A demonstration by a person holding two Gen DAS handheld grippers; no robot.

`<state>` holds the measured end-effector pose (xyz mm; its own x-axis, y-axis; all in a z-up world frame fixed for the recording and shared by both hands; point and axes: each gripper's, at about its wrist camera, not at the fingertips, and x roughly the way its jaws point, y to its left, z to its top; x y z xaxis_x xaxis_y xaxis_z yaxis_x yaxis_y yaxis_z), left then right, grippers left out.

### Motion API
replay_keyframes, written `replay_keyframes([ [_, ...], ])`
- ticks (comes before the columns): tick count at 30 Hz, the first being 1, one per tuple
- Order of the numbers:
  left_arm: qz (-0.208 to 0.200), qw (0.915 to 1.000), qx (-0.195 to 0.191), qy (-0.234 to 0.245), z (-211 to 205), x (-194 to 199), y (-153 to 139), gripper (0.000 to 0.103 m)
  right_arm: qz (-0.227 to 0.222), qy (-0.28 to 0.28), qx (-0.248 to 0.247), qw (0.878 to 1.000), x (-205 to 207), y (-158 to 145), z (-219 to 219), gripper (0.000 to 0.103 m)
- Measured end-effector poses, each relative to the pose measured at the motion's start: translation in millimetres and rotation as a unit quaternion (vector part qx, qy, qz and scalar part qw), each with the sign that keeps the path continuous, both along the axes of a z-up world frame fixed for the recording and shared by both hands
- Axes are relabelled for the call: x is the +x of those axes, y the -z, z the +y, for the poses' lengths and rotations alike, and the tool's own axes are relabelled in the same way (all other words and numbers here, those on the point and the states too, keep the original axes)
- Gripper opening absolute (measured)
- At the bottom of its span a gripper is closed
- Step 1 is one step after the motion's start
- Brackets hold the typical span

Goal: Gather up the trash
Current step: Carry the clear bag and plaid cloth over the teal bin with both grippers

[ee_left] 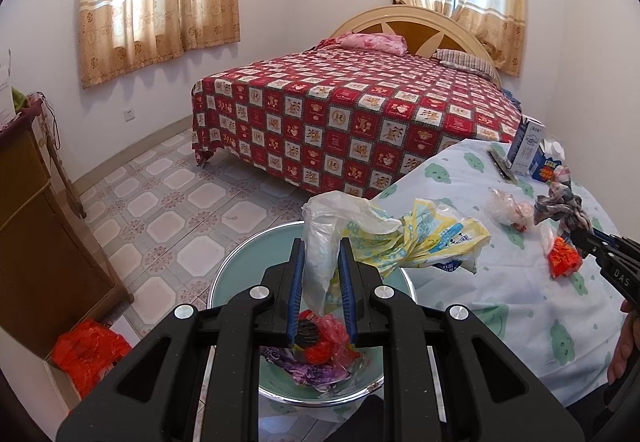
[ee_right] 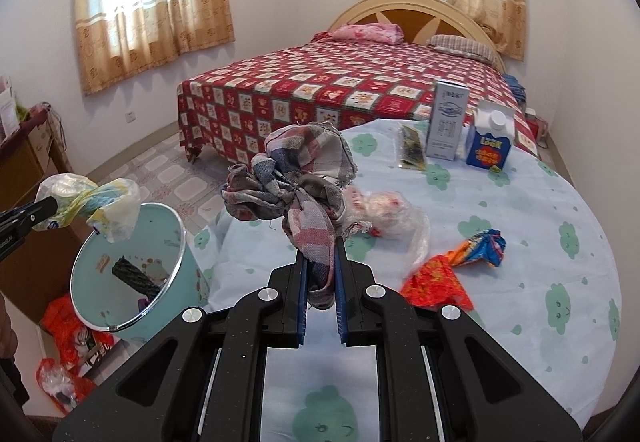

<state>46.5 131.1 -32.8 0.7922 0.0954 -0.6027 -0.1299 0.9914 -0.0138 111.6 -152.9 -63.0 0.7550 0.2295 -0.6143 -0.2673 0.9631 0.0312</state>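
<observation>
My left gripper (ee_left: 322, 242) is shut on a crumpled clear and yellow plastic bag (ee_left: 384, 238) and holds it above the teal trash bin (ee_left: 236, 270), which has wrappers inside. The bag (ee_right: 86, 202) and bin (ee_right: 132, 270) also show in the right wrist view, left of the table. My right gripper (ee_right: 320, 242) is shut on a plaid cloth rag (ee_right: 296, 178) and holds it above the table's left part; it also shows in the left wrist view (ee_left: 560, 210). A clear bag (ee_right: 384, 214) and an orange wrapper (ee_right: 444, 274) lie on the table.
The round table (ee_right: 520, 322) has a light cloth with green clouds. At its far side stand a white box (ee_right: 446, 122), a blue carton (ee_right: 490, 142) and a dark packet (ee_right: 412, 146). A bed (ee_right: 320, 90) is behind. Orange bags (ee_right: 68, 326) lie on the floor by a wooden cabinet (ee_left: 36, 242).
</observation>
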Motion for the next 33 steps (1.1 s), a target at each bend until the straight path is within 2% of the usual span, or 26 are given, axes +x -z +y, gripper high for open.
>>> replay_keyframes([
  [33,0.008,0.9989,-0.003,-0.046,44.2,-11.0,8.0,0.017,0.004,-0.083,-0.035,0.996,2.8,10.1,77.8,0.012],
])
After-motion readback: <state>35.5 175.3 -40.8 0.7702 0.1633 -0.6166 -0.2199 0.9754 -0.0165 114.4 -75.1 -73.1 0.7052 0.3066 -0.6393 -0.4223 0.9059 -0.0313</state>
